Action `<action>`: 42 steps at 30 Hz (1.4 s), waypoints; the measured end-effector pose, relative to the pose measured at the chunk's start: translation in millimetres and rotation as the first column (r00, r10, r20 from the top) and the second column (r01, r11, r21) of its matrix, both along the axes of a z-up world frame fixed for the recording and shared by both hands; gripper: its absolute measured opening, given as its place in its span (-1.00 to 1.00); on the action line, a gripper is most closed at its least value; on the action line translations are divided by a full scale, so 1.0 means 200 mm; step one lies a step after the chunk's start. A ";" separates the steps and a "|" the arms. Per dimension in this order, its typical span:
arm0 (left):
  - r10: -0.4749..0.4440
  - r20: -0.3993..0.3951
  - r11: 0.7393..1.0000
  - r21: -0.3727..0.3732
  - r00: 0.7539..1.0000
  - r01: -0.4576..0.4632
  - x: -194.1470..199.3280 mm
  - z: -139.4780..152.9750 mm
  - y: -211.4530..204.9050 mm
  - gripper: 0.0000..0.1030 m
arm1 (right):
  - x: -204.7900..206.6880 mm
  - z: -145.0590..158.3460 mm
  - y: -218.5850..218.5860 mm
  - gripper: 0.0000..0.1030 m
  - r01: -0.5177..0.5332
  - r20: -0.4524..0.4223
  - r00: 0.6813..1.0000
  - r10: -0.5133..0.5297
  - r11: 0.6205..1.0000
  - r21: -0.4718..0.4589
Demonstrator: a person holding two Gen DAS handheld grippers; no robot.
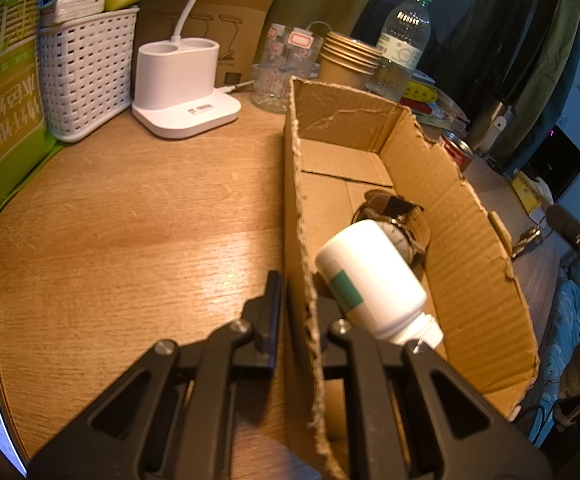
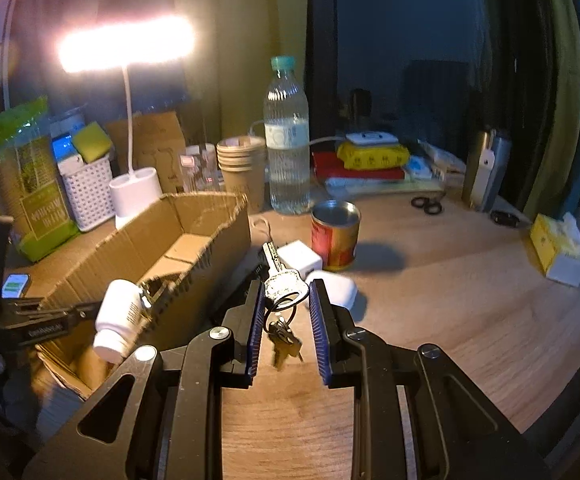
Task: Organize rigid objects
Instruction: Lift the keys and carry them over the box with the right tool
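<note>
Left gripper (image 1: 296, 312) pinched on the near side wall of the torn brown corrugated cardboard box (image 1: 462, 216), one finger outside, one inside; steadying it, by the look of it. Inside box: white plastic pill bottle with green label (image 1: 370, 280) lying tilted, cap toward the gripper, partly over a brown-strapped wristwatch (image 1: 402, 220).

Right gripper (image 2: 283, 300) partly open, jaws either side of a silver key on a ring with smaller keys (image 2: 283, 284); left pad looks to touch the key head, right pad apart; not clamped as far as can be told; smaller keys look lifted and blurred, so hold unclear.

Key long axis running straight ahead along the fingers, blade away from the gripper, toward the white square charger block (image 2: 300, 258) and red tin can (image 2: 336, 234). Box lies left of the right gripper, just beside; right side clearly nearer the keys. Likely next: close on key head, carry left over the box wall.
</note>
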State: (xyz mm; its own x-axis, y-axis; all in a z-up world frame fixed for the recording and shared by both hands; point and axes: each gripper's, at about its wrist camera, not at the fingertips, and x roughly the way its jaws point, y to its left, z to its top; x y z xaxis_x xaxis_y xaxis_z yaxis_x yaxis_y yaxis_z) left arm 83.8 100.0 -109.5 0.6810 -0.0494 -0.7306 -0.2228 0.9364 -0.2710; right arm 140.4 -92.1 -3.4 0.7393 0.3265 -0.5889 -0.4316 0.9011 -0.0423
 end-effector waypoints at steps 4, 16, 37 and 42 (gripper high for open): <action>0.000 0.000 1.000 0.000 1.000 0.000 0.00 0.00 0.00 -0.82 | -0.04 0.08 0.04 -0.54 -0.024 0.040 0.999 0.024 1.000 0.010; -0.002 0.000 1.000 0.001 1.000 0.002 0.00 0.00 0.00 -0.82 | -0.18 0.25 0.23 -0.54 -0.140 0.135 0.981 0.139 0.990 0.002; -0.001 0.000 1.000 0.000 1.000 0.001 0.00 0.00 0.00 -0.82 | -0.21 0.05 0.45 -0.54 -0.256 0.012 0.967 0.256 0.966 -0.032; -0.001 0.000 1.000 0.001 1.000 0.001 0.00 0.00 0.00 -0.82 | -0.20 -0.04 0.47 -0.54 -0.259 -0.030 0.966 0.258 0.964 -0.053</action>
State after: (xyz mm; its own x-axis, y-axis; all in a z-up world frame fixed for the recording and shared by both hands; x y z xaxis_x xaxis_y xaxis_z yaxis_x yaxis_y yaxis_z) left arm 83.6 99.3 -109.4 0.6807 -0.0492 -0.7309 -0.2223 0.9368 -0.2701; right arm 100.9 2.6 -12.4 0.6203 0.4709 -0.6273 -0.6512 0.7550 -0.0772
